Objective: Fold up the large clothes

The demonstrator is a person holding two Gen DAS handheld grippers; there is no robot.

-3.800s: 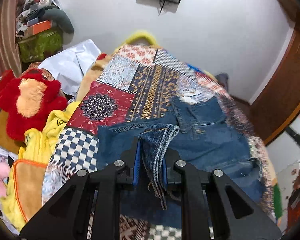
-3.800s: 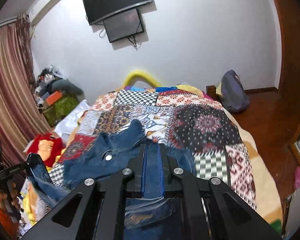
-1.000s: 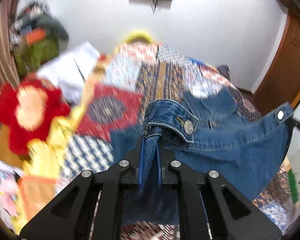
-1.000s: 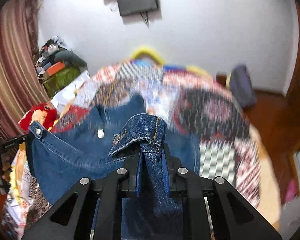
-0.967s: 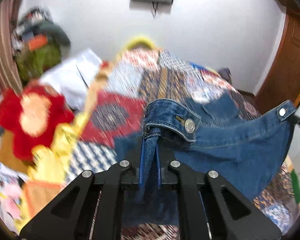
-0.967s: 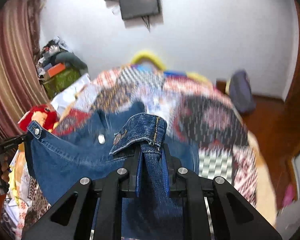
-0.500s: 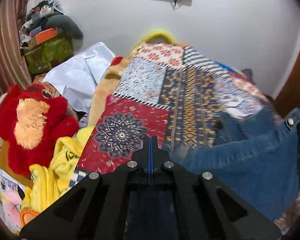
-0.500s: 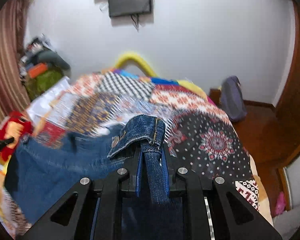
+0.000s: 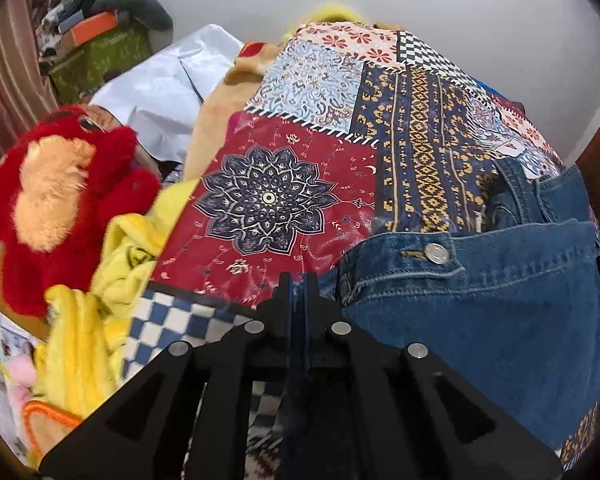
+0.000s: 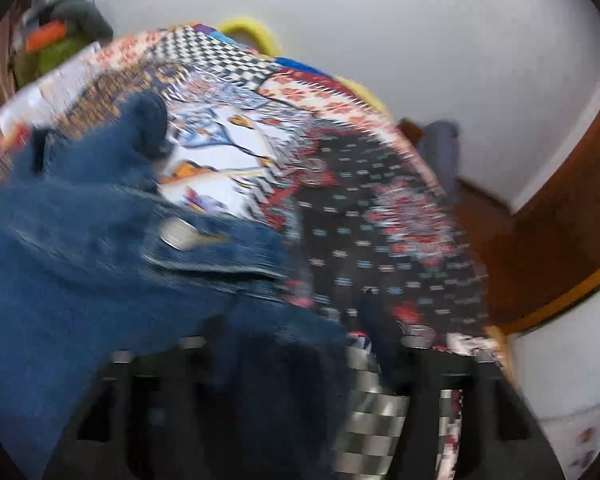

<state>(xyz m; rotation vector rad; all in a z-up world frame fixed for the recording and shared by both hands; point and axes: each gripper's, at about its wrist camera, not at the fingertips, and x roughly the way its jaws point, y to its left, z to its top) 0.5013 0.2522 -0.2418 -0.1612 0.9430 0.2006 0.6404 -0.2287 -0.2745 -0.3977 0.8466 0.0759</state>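
Observation:
Blue denim jeans [image 9: 480, 320] lie spread on the patchwork bedspread [image 9: 268, 200], with the waistband and its metal button [image 9: 438, 254] just right of my left gripper [image 9: 299, 290]. That gripper is shut, and the waistband's end runs into its jaws, with dark denim showing below between its arms. The right wrist view is blurred. It shows the jeans [image 10: 80, 260] at the left with a button [image 10: 176, 234]. My right gripper [image 10: 296, 320] is low over the bed and its jaws are opening. Denim lies loose between them, and the pads do not press on it.
A red plush toy [image 9: 60, 200], yellow cloth [image 9: 112, 272] and a white sheet [image 9: 168, 88] crowd the bed's left side, with a green box [image 9: 96, 56] behind. A grey bag [image 10: 440, 148] sits on the floor and a wooden door [image 10: 560, 200] stands on the right.
Both grippers have come down toward the bed and the jeans have settled onto it. The right jaws have spread and let the waistband drop. The waistband no longer drapes over the left fingertips.

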